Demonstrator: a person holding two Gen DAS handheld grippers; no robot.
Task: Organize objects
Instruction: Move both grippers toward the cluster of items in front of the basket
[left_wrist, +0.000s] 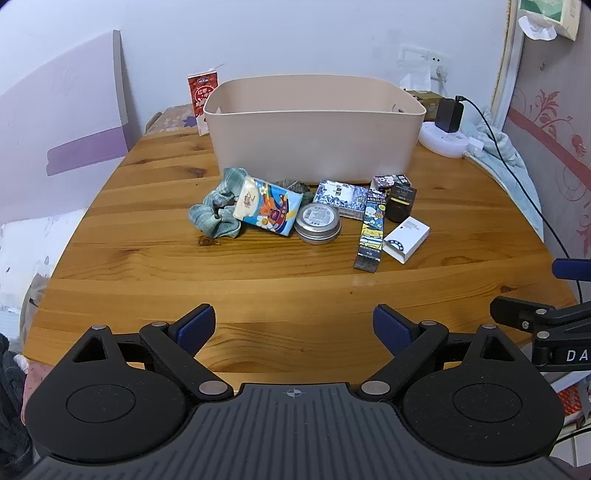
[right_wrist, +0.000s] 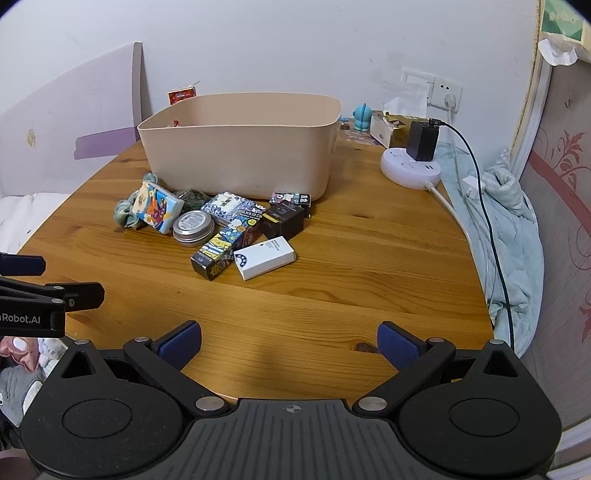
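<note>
A beige plastic bin (left_wrist: 314, 129) (right_wrist: 240, 155) stands at the back of the round wooden table (left_wrist: 280, 280). In front of it lies a cluster: a green cloth (left_wrist: 216, 210), a colourful tissue pack (left_wrist: 266, 206) (right_wrist: 157, 208), a round metal tin (left_wrist: 317, 222) (right_wrist: 193, 228), a blue-white patterned box (left_wrist: 341, 197), a long cartoon box (left_wrist: 370, 232) (right_wrist: 221, 249), a black box (left_wrist: 400, 202) (right_wrist: 282, 220) and a white box (left_wrist: 406, 239) (right_wrist: 264, 257). My left gripper (left_wrist: 294, 328) and right gripper (right_wrist: 290, 343) are open and empty above the near table edge, well short of the cluster.
A red milk carton (left_wrist: 201, 101) stands behind the bin's left corner. A white power hub with a black charger (right_wrist: 415, 162) and cable sits at the back right, near a light blue blanket (right_wrist: 509, 229). A blue figurine (right_wrist: 362, 116) stands by the wall.
</note>
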